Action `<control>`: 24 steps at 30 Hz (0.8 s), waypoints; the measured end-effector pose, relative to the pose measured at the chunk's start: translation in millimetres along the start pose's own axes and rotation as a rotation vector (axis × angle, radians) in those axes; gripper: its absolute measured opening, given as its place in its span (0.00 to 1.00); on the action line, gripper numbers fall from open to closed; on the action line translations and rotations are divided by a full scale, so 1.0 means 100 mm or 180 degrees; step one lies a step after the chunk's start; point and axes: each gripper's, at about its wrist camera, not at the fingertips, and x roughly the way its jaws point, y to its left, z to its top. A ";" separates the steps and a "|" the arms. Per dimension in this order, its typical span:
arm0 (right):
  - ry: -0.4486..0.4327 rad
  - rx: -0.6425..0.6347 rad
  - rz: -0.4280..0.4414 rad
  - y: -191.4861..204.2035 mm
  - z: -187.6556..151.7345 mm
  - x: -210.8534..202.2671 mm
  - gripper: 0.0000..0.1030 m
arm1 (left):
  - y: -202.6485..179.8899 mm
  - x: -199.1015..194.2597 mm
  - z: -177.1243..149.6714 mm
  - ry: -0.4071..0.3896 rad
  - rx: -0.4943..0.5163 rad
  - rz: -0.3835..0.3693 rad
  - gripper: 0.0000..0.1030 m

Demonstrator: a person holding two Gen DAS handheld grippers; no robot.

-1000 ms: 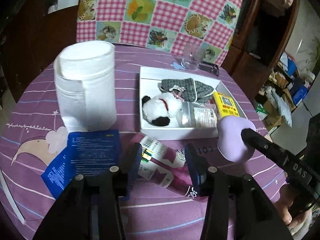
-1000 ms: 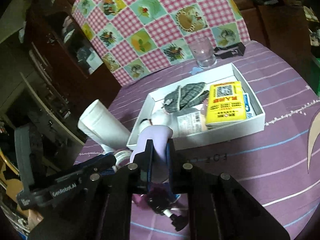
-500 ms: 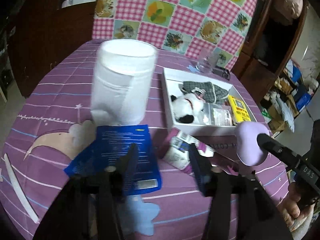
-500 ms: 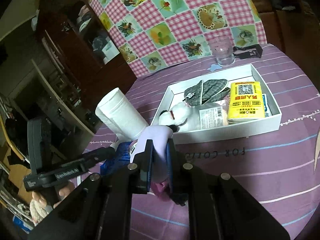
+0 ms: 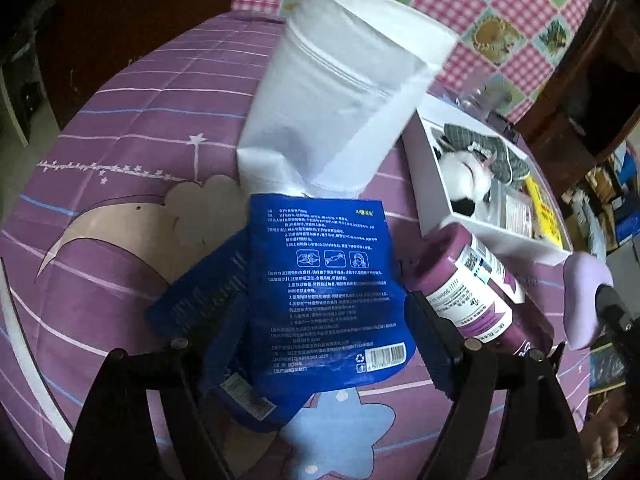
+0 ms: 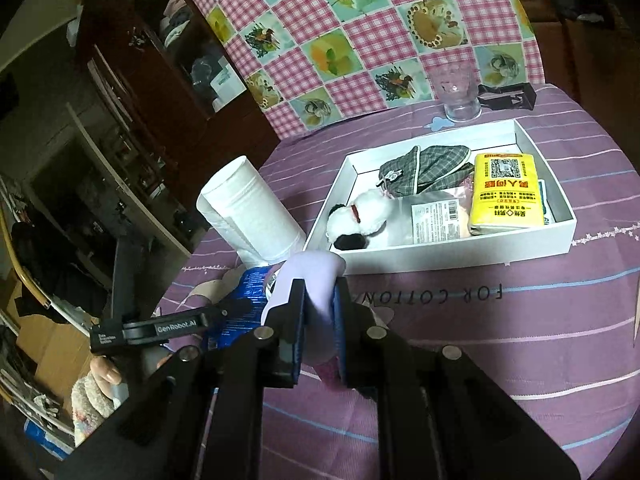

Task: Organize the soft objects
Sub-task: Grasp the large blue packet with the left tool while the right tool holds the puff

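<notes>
Left tool (image 5: 320, 316), its jaws just widened, is brought down over the blue packet (image 5: 320, 280) on the purple-clothed surface (image 5: 120, 120), nothing gripped yet; a pickup is implied. Right tool (image 6: 318, 312) is clenched on a lilac soft object (image 6: 308, 280), near the white box (image 6: 440, 256). Dark cabinets are seen behind.

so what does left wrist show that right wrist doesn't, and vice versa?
Left wrist only: the printed face of the blue packet between the open left gripper, and the purple bottle lying beside it.
Right wrist only: the drinking glass and the yellow pack's front.
Both: white roll, white box, panda plush, lilac soft piece clamped in the right gripper.
</notes>
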 end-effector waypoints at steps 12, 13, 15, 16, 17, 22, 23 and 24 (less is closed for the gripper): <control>0.0064 0.0123 -0.0018 -0.09 0.02 0.05 0.15 | -0.55 0.37 -0.08 0.0177 0.0556 0.0758 1.00; 0.0069 0.0129 -0.0017 -0.09 0.02 0.05 0.15 | -0.54 0.37 -0.08 0.0166 0.0510 0.0742 1.00; 0.0074 0.0127 -0.0018 -0.09 0.02 0.05 0.15 | -0.53 0.37 -0.06 0.0173 0.0479 0.0745 1.00; 0.0071 0.0123 -0.0022 -0.08 0.02 0.05 0.15 | -0.50 0.37 -0.06 0.0175 0.0436 0.0754 0.99; 0.0071 0.0122 -0.0026 -0.08 0.01 0.05 0.15 | -0.48 0.36 -0.05 0.0165 0.0401 0.0755 0.95; 0.0064 0.0103 -0.0044 -0.08 0.02 0.05 0.15 | -0.27 0.20 -0.06 0.0055 0.0167 0.0716 0.64; 0.0065 0.0102 -0.0046 -0.08 0.02 0.05 0.15 | -0.22 0.16 -0.05 0.0034 0.0132 0.0684 0.53; 0.0069 0.0101 -0.0040 -0.08 0.02 0.05 0.15 | -0.19 0.13 -0.04 0.0009 0.0094 0.0702 0.43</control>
